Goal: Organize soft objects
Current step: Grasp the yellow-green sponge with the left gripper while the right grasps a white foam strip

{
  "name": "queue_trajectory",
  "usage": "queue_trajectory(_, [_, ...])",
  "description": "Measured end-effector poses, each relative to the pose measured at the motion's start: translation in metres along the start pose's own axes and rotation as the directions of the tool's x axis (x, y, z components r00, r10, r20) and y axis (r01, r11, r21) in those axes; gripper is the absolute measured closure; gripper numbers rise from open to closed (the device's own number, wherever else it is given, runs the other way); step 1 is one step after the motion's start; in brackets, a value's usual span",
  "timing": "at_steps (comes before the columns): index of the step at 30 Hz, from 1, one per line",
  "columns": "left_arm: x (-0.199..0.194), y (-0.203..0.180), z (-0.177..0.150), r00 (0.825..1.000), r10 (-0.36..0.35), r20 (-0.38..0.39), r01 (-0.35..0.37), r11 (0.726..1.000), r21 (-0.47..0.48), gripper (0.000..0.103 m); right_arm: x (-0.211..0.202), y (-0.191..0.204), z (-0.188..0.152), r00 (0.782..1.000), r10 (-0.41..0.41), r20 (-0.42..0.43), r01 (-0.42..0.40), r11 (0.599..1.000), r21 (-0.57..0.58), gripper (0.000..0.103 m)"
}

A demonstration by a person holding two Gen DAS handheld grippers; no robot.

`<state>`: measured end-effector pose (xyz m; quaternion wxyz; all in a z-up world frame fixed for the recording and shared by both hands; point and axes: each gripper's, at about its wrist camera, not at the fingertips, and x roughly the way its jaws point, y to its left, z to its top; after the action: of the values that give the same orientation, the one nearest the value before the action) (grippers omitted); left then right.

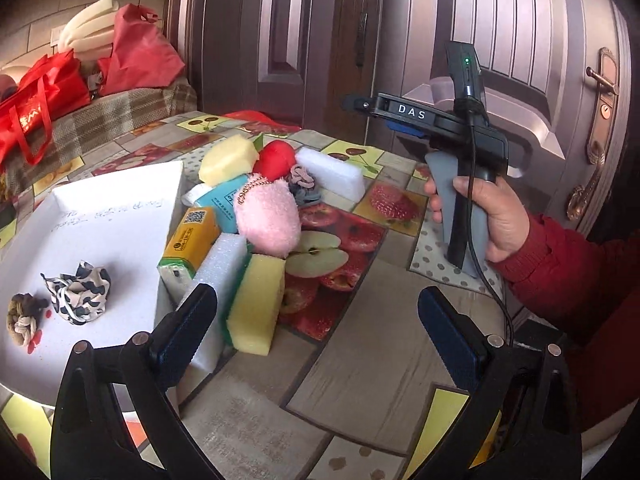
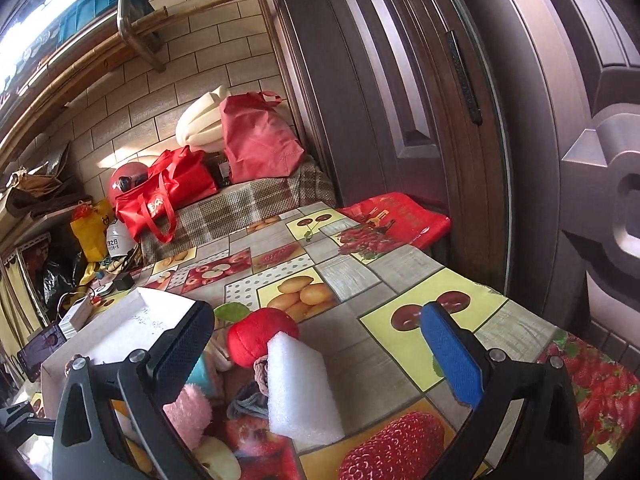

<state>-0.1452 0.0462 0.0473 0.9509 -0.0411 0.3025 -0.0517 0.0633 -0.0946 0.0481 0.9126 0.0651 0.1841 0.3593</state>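
Note:
A white box (image 1: 116,224) sits at the left of the table; inside lie a black-and-white scrunchie (image 1: 78,292) and a brown knotted hair tie (image 1: 24,318). Beside it is a pile: pink plush (image 1: 267,216), red plush apple (image 1: 274,159), yellow sponges (image 1: 256,304) (image 1: 226,158), white foam blocks (image 1: 330,174) (image 1: 216,280), tissue packs (image 1: 192,236). My left gripper (image 1: 316,316) is open and empty, just in front of the pile. My right gripper (image 2: 316,344) is open and empty above a white foam block (image 2: 300,390) and the red apple (image 2: 260,334); its body (image 1: 440,116) shows in the left wrist view.
The table has a fruit-print cloth (image 1: 372,360). A brown door (image 1: 500,20) stands close behind. A red bag (image 2: 396,220) lies at the table's far edge. Red bags (image 2: 168,192) and a cushion (image 2: 202,120) sit on a checked bench to the left.

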Motion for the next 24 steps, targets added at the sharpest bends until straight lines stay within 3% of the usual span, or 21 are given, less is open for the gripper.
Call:
queue_trajectory(2, [0.001, -0.003, -0.002, 1.000, -0.024, -0.009, 0.024, 1.000, 0.000, 0.005, 0.000, -0.001, 0.000, 1.000, 0.001, -0.006, -0.001, 1.000, 0.002, 0.000])
queue_trajectory(9, [0.021, -0.001, -0.001, 0.989, 0.101, -0.108, -0.102, 0.995, -0.002, 0.005, 0.005, -0.015, 0.000, 0.999, 0.008, -0.034, -0.005, 0.998, 0.064, 0.000])
queue_trajectory(14, [0.029, 0.006, 0.002, 0.986, 0.119, -0.120, -0.124, 0.992, -0.029, 0.005, 0.003, -0.019, 0.001, 1.000, 0.010, -0.027, -0.007, 0.996, 0.090, 0.000])
queue_trajectory(18, [0.044, 0.002, 0.005, 0.979, 0.117, -0.167, -0.122, 0.992, -0.015, 0.005, 0.002, -0.019, 0.000, 1.000, 0.010, -0.030, -0.008, 0.997, 0.082, 0.000])
queue_trajectory(22, [0.044, -0.010, 0.008, 0.988, 0.037, -0.153, -0.038, 0.999, -0.004, 0.005, 0.003, -0.017, 0.001, 0.999, 0.010, -0.031, -0.007, 0.996, 0.085, 0.000])
queue_trajectory(24, [0.047, -0.015, 0.009, 0.986, 0.041, -0.161, -0.039, 0.999, 0.014, 0.005, 0.004, -0.018, 0.002, 0.999, 0.010, -0.037, -0.007, 0.996, 0.093, 0.000])
